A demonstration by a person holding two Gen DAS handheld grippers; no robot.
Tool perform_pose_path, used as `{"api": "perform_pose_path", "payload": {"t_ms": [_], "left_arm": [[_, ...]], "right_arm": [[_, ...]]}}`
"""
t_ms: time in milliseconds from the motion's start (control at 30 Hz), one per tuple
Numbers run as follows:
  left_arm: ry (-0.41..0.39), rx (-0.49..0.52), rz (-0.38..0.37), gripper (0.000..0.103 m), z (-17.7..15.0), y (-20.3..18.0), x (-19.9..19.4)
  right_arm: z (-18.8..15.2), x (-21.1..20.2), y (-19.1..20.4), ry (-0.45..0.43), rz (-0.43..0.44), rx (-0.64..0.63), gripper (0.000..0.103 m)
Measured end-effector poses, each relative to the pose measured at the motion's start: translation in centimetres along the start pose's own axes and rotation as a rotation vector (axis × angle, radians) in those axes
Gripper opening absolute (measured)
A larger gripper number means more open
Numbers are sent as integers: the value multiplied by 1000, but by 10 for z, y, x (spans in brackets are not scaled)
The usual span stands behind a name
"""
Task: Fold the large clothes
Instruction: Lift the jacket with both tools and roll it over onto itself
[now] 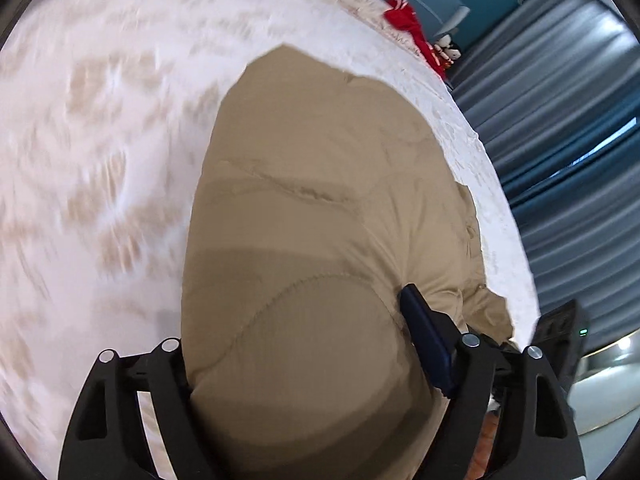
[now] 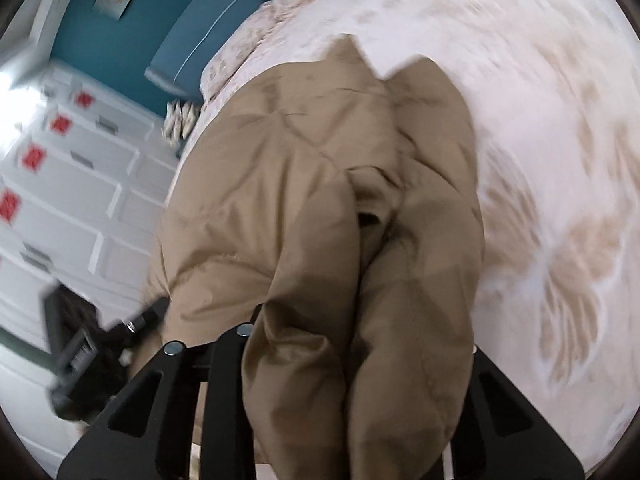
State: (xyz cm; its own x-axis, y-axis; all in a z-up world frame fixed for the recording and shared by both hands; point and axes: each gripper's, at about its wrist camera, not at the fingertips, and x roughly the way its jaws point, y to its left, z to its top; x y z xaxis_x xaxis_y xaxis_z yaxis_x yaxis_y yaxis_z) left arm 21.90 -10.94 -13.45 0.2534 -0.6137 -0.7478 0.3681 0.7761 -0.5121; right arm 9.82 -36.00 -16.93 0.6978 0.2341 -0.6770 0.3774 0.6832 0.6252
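Garment: a tan padded coat (image 1: 320, 208) lies on the bed (image 1: 100, 128), on its pale patterned cover, reaching from the near edge towards the far edge by the teal headboard (image 2: 208, 36).
Long axis: runs straight away from both claws, near end bunched, far end ending in two points.
Left claw (image 1: 304, 364): stands wide, a puffy near corner of the coat bulging between its fingers; one dark pad (image 1: 424, 340) lies against the coat's side, and I cannot tell whether the other presses.
Right claw (image 2: 356, 364): narrow, two thick folds of coat pinched up through it.
Nearer hand: neither; both sit at the coat's near end, side by side.
Judged next: carry the near end along the axis towards the far points.
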Motion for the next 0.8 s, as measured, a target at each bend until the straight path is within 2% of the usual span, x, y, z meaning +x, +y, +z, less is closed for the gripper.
{"api": "perform_pose_path", "payload": {"t_ms": [200, 500, 667, 800], "left_arm": [[-100, 97, 75, 70, 42, 16, -10], [-195, 95, 155, 66, 129, 91, -14], [-213, 78, 180, 66, 166, 126, -3], [-223, 83, 180, 66, 177, 146, 4]], "right_arm": [[27, 41, 61, -36, -71, -193, 18], [65, 119, 153, -84, -118, -460, 14], [87, 171, 179, -59, -129, -497, 14], [93, 197, 183, -45, -118, -483, 14]]}}
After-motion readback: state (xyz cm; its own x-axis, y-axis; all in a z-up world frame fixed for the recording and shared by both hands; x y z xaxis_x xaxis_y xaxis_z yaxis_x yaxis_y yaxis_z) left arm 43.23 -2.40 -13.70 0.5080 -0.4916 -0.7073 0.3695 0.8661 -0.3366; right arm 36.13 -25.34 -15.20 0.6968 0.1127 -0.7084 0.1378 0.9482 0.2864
